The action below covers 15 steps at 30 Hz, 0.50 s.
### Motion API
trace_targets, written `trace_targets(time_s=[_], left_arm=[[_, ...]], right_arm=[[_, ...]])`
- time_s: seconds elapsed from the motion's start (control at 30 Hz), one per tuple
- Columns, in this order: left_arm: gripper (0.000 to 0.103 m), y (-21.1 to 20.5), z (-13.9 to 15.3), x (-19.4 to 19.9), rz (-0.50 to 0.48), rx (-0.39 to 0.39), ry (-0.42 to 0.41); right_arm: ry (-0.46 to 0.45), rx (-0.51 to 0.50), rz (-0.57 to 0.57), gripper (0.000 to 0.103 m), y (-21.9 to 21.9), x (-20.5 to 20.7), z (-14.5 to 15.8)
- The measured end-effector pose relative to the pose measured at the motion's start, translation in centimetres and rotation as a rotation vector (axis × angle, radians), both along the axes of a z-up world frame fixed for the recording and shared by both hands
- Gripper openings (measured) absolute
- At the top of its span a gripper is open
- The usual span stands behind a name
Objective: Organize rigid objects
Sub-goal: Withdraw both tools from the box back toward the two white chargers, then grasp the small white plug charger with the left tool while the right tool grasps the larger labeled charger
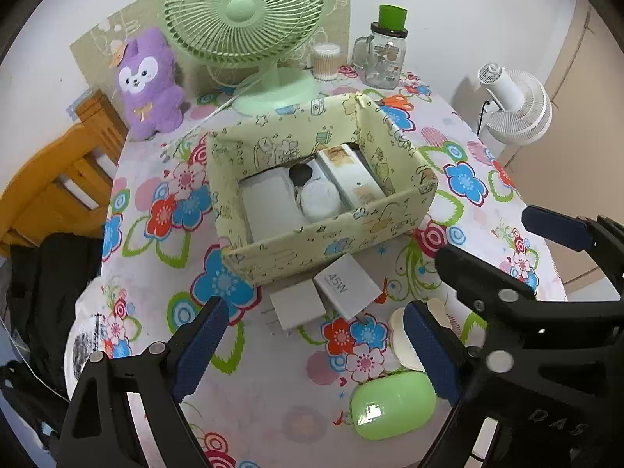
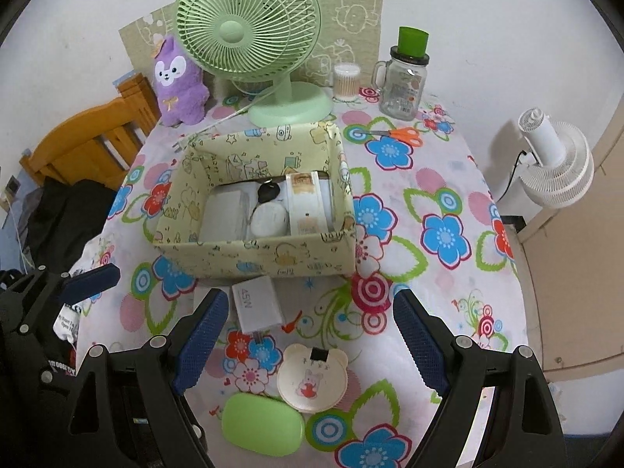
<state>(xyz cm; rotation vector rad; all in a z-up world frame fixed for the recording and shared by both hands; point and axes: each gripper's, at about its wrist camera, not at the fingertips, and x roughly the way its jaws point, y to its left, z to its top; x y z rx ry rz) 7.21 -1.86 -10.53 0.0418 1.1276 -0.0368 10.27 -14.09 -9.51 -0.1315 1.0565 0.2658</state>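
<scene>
On the far left I see a wooden chair (image 2: 84, 138) and a dark bag (image 1: 50, 273) off the surface edge. A purple plush (image 2: 180, 84) sits at the far left of the flowered surface (image 2: 448, 273), with a green fan (image 2: 253, 35) just right of it.

My left gripper (image 1: 316, 345) hangs over the near edge, jaws apart with nothing between them. In the middle stands the yellow box (image 2: 273, 259), open on top. Inside it, left to right, I make out a white flat box (image 2: 222, 218), a black round thing (image 2: 268, 193) above a white round case (image 2: 270, 218), and a long carton (image 2: 306, 202) against the right wall.

Just near of the box lies a white charger (image 2: 257, 308) marked 45W, touching or almost touching the box's near wall. The left view shows a small white block (image 1: 298, 304) just left of the charger. Nearer still lie a green case (image 2: 263, 427) and, just right of it, a cream bear-shaped dish (image 2: 312, 376); I can't tell if those two touch.

My right gripper (image 2: 308, 339) is over these items, jaws wide apart and holding nothing, the dish and charger showing between them.

Far right on the surface: a swab tub (image 2: 346, 82), a glass jar (image 2: 403, 85) with a green cap, and orange scissors (image 2: 401, 134). A white fan (image 2: 553, 163) stands off to the right.
</scene>
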Motion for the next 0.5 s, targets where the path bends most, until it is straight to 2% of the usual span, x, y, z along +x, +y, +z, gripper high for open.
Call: trace_targets(time_s=[0.17,0.33,0.5], left_arm=[[0.093,0.3,-0.7,-0.6,0.004,0.046,-0.001],[0.093,0.9,-2.5,-0.8,0.026,0.01,0.025],[0.093,1.1,-4.1,-1.2,0.002,-0.021,0.038]], right_arm=[[0.002,0.004,0.009,0.089,-0.2,-0.6,-0.9],[0.016,0.01,0.013,0.089,-0.3,-1.0,-2.2],[0.03,0.003,0.01,0.089,-0.5,-1.5,-3.6]])
